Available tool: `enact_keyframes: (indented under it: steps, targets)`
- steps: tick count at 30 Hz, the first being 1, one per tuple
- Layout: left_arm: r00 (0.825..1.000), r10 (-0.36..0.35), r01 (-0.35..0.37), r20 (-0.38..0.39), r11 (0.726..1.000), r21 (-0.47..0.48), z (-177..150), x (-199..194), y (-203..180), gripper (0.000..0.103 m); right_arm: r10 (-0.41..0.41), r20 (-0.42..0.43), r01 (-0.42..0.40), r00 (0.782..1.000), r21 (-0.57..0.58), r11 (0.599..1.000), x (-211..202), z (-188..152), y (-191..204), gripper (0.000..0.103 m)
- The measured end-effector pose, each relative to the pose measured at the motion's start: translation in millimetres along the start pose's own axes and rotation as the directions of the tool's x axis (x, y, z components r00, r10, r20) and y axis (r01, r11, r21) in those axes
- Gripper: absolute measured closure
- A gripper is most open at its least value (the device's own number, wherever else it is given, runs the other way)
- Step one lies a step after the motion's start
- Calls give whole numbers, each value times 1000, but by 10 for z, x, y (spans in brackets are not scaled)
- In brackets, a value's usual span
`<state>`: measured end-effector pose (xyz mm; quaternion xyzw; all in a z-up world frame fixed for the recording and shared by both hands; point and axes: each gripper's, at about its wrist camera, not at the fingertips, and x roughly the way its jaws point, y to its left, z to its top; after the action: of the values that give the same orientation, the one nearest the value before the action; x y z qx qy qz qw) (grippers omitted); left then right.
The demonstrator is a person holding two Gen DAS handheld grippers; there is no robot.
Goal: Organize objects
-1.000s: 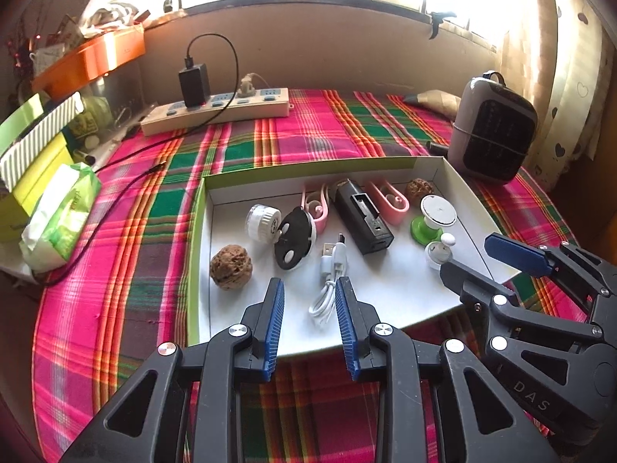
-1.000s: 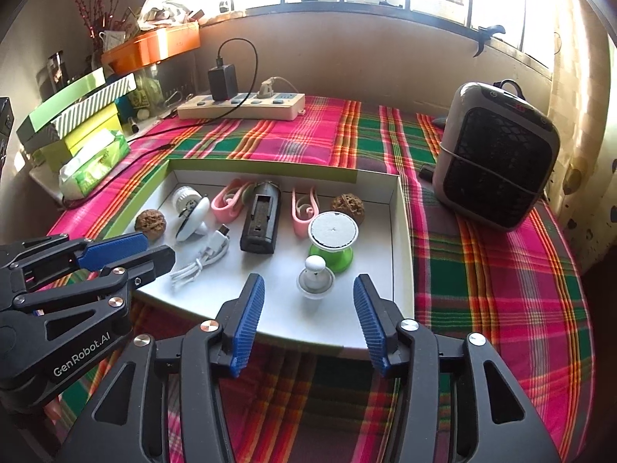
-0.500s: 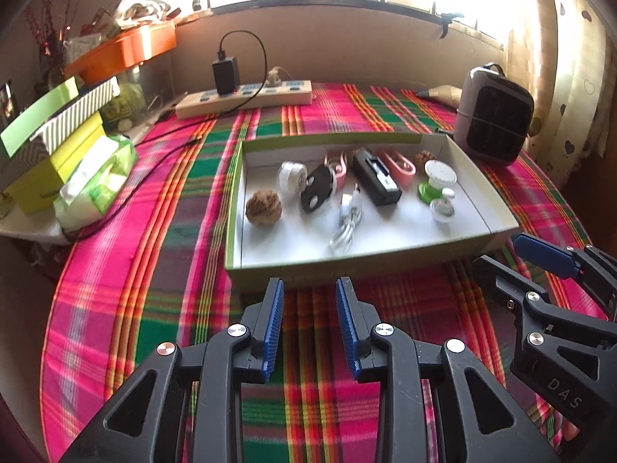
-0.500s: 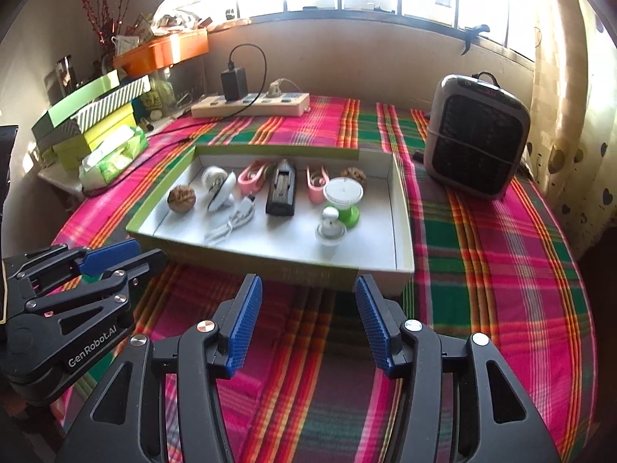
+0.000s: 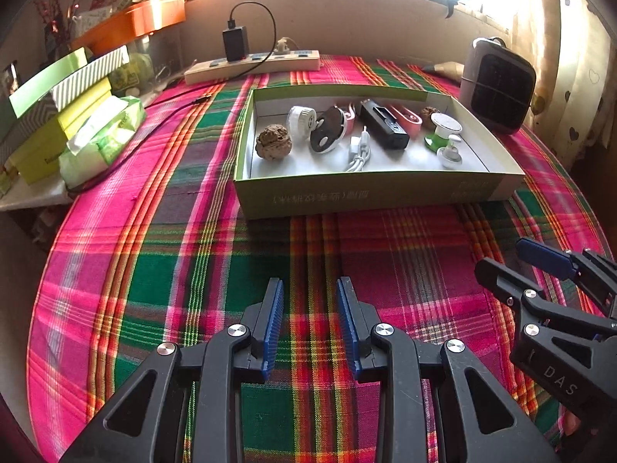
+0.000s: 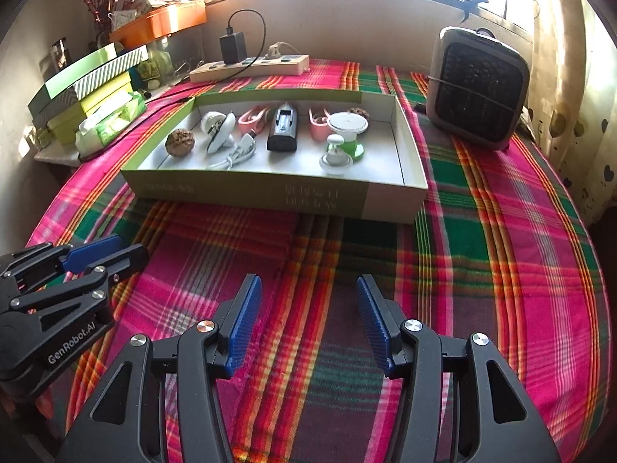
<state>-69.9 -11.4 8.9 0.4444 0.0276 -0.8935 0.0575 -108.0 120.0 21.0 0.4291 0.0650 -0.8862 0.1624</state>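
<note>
A shallow green-and-white box [image 5: 366,195] [image 6: 270,193] lies on the plaid tablecloth. It holds a walnut [image 5: 273,142] [image 6: 179,142], a white round cap [image 5: 300,117], a black-and-white oval piece [image 5: 327,135], a white cable [image 5: 358,152] [image 6: 237,154], a black rectangular device [image 5: 383,123] [image 6: 283,127], pink clips [image 6: 252,117], a second walnut [image 5: 429,112] and green-based white pieces [image 5: 443,135] [image 6: 345,131]. My left gripper [image 5: 309,289] hangs open over bare cloth in front of the box, nothing between its blue pads. My right gripper [image 6: 308,289] is open wider, also empty, beside it.
A small grey fan heater [image 6: 478,88] stands at the right behind the box. A power strip [image 5: 252,63] with a black charger lies at the back wall. Stacked green and yellow boxes [image 5: 58,115] and a tissue pack [image 5: 102,141] sit at the left edge.
Both grippers have drawn back from over the box toward the table's near edge. The box now lies well ahead of the fingertips. The openings look the same.
</note>
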Motion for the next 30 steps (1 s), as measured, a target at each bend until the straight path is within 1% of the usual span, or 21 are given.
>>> enact_keyframes:
  steps: [4,8,13,19,30]
  targets:
    - [1000,11,-11,8,1000,5,-23,-18,-27,76,-15,-2,15,1000,-3,1000,-11,-46,8,50]
    - [1000,6,-6,17,1000,-12,-43,-25,-8,76,-22,-6,22,1000,-4,1000,-25,-74,16,44]
    - [1000,18,-18,22,1000,-13,-51,-24,-18,76,-32,-10,32,999,0,999,-22,-83,9,40]
    - [1000,12,-12,23,1000,-19,-56,-23,-10,76,-30,-12,30,999,0,1000,-15,-75,16,37]
    - [1000,13,-13,23,1000,-18,-55,-20,-10,76,-30,-12,30,999,-1,1000,-12,-77,22,36]
